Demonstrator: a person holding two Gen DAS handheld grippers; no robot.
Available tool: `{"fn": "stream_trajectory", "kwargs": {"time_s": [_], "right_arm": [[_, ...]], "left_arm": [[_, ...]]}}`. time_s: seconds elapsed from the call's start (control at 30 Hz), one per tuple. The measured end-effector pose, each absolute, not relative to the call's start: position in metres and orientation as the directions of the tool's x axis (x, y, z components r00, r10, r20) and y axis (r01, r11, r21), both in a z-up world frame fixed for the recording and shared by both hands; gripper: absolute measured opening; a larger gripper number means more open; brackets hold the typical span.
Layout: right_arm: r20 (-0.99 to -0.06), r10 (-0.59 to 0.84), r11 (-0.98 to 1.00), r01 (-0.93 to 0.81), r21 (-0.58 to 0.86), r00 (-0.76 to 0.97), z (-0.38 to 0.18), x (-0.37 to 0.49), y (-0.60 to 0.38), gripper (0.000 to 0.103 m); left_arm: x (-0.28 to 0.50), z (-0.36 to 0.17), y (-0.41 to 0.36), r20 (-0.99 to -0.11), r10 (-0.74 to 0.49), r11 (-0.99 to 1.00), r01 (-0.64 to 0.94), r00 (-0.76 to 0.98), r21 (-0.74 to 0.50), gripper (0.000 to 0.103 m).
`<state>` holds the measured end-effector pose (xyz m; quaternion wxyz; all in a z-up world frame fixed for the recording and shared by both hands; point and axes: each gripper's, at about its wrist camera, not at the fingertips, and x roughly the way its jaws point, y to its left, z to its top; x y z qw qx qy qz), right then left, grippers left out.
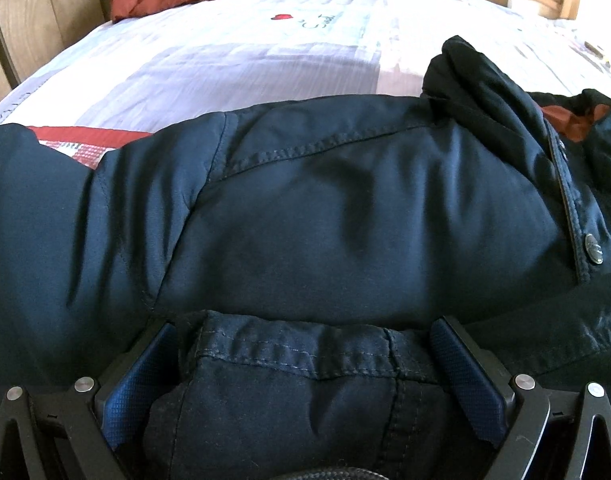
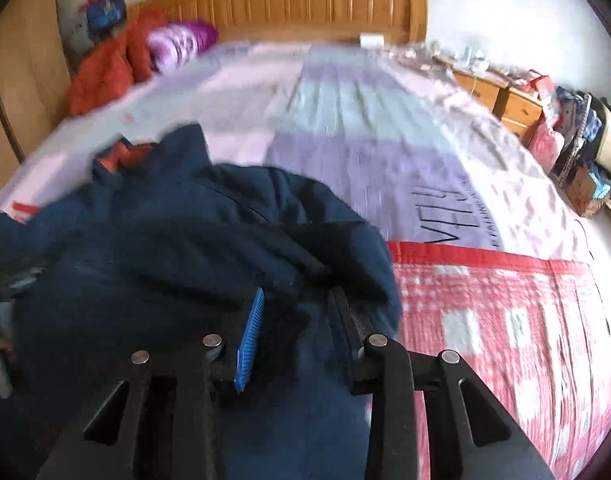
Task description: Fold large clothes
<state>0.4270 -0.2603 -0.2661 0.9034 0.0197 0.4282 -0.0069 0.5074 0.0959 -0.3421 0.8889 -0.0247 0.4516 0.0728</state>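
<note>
Left fingers (image 1: 305, 376) clamping puffy navy jacket (image 1: 325, 208) hem (stitched), right fingers (image 2: 293, 320) pinching its fabric, quilted bedspread (image 2: 365, 120)

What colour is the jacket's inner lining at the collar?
Rust orange lining inside the navy jacket, clearest in the left wrist view.

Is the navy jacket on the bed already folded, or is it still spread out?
Partly folded. The navy jacket lies bunched, with a cuff doubled over its body between the left gripper fingers.
</note>
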Motion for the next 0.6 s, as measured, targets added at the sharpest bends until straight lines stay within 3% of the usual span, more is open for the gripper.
{"fn": "stream_trajectory", "kwargs": {"time_s": [0.13, 0.2, 0.23, 0.37, 0.43, 0.6], "right_arm": [[-0.846, -0.084, 0.994, 0.098, -0.037, 0.527, -0.297, 0.387, -0.281, 0.036], [-0.865, -0.039, 0.987, 0.152, 0.043, 0.5, -0.319, 0.378, -0.304, 0.043], [-0.863, -0.05, 0.979, 0.195, 0.057, 0.503, -0.32, 0.378, -0.312, 0.053], [-0.844, -0.132, 0.981, 0.189, -0.037, 0.52, -0.307, 0.38, -0.303, 0.053], [-0.789, -0.192, 0.979, 0.164, -0.117, 0.583, -0.284, 0.368, -0.288, 0.053], [-0.743, -0.023, 0.999, -0.012, -0.041, 0.669, -0.261, 0.352, -0.248, 0.053]], "left_arm": [[0.507, -0.342, 0.096, -0.805, 0.107, 0.989, -0.149, 0.584, 0.023, 0.103], [0.508, -0.343, 0.095, -0.806, 0.109, 0.989, -0.147, 0.581, 0.028, 0.103], [0.509, -0.343, 0.095, -0.809, 0.111, 0.989, -0.146, 0.577, 0.032, 0.103], [0.512, -0.336, 0.093, -0.831, 0.126, 0.988, -0.14, 0.542, 0.058, 0.103], [0.504, -0.322, 0.092, -0.828, 0.127, 0.99, -0.126, 0.546, 0.069, 0.103], [0.447, -0.288, 0.092, -0.792, 0.098, 0.995, -0.066, 0.603, 0.072, 0.103]]}}
